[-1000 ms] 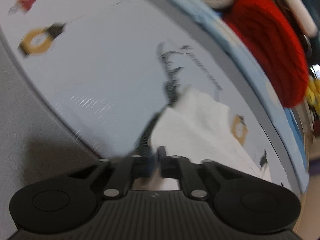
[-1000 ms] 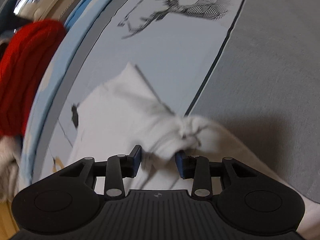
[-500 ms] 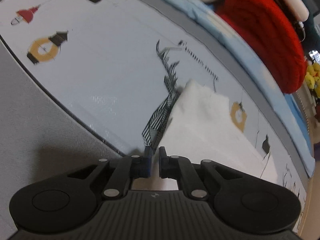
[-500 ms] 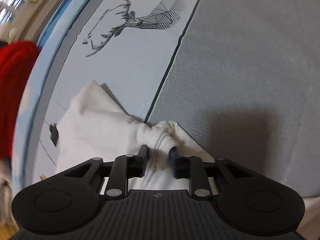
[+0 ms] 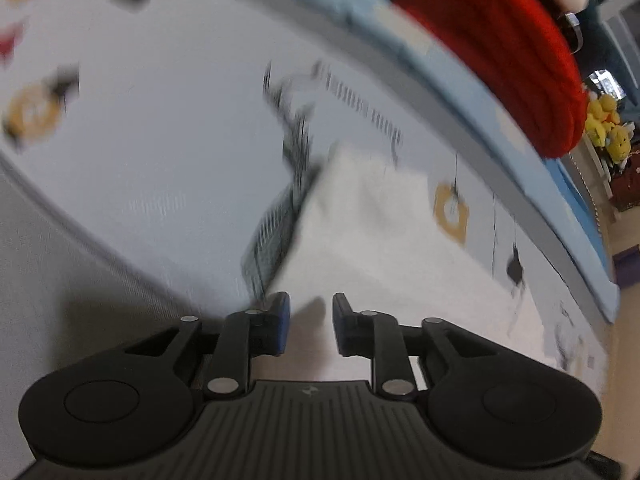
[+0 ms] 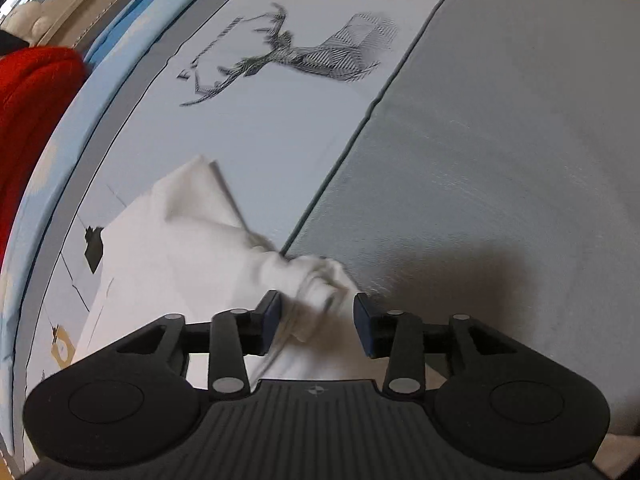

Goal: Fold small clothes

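Garment: the white cloth (image 6: 168, 256) lay on the printed mat (image 6: 248, 136), beside its deer print (image 6: 296, 56).
Left tool (image 5: 311, 322): just opened, nothing clamped.
Right tool (image 6: 316, 320): just opened, bunched corner loose between pads.
Advice: flatten that bunch before creasing.
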`<state>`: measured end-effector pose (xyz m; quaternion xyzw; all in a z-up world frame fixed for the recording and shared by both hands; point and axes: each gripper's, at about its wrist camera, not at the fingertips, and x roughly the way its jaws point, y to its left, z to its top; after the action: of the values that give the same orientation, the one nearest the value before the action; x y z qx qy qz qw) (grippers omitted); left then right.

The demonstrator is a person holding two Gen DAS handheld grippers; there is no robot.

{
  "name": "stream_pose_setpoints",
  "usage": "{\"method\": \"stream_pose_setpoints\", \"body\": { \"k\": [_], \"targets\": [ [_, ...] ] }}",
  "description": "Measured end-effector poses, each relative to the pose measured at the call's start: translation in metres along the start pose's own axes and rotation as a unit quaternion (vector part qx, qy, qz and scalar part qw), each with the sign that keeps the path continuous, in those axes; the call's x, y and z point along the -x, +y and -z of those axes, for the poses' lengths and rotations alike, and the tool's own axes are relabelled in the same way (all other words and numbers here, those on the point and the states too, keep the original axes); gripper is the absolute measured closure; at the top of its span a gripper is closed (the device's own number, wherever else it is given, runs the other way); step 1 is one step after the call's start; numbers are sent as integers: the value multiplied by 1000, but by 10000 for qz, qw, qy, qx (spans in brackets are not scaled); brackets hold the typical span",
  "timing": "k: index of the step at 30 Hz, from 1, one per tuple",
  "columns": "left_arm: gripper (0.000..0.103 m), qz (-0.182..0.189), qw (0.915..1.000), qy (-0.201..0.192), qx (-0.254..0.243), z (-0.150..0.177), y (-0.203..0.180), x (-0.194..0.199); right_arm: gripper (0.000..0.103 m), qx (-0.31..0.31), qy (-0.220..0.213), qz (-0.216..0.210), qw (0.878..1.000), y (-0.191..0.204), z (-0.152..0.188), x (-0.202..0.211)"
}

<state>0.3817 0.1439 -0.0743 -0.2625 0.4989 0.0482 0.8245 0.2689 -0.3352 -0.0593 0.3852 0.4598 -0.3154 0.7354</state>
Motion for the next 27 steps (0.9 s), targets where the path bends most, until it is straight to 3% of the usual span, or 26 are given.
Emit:
{"method": "stream_pose_setpoints", "body": {
  "k": [2, 4, 6, 7, 9, 11, 16, 17, 18, 19, 20, 22, 25, 26, 27],
  "targets": [
    [64, -106, 9994, -307, -124, -7, 0, 6, 61, 58, -561, 107, 9983, 0, 0, 20],
    [56, -88, 9992, -373, -137, -14, -1, 2, 60, 68, -1271, -10, 9919, 1, -3, 35],
    [48, -48, 9996, -282, -65, -16, 3, -5, 49, 336, -1678, -383, 9845, 10, -14, 35],
    [48, -21, 9998, -221, -16, -18, 5, -8, 38, 607, -1548, -699, 9836, 19, -22, 25],
    [48, 69, 9999, -63, 74, -19, 13, -16, 37, 1060, -903, -1125, 9838, 34, -39, -7],
    [48, 83, 9999, 39, 54, -20, 13, -28, 37, 1255, -405, -1189, 9841, 43, -46, -38],
    [53, 110, 9993, 90, -335, -20, 4, -37, 35, 1585, -1, -962, 9827, 48, -48, -76],
    [81, 162, 9983, 116, -554, -20, -1, -39, 37, 1644, -66, -963, 9817, 53, -44, -77],
    [93, 171, 9972, 133, -720, -20, -5, -40, 45, 1788, -143, -956, 9791, 58, -43, -77],
    [94, 138, 9958, 59, -906, -20, -10, -39, 76, 1935, -200, -1015, 9756, 63, -41, -73],
    [95, 66, 9942, -101, -1072, -20, -14, -36, 95, 2033, -207, -1156, 9720, 68, -40, -73],
    [95, 17, 9915, -499, -1200, -23, -18, -26, 96, 2081, -357, -1356, 9680, 74, -40, -69],
    [93, 55, 9876, -918, -1273, -32, -22, -10, 97, 2252, -1025, -1772, 9526, 86, -43, -46],
    [86, -63, 9864, -991, -1312, -35, -24, -6, 96, 2265, -1216, -2014, 9452, 89, -44, -39],
    [63, -149, 9855, -1006, -1361, -37, -25, -6, 96, 2296, -1363, -2114, 9402, 93, -44, -34]
  ]
}}
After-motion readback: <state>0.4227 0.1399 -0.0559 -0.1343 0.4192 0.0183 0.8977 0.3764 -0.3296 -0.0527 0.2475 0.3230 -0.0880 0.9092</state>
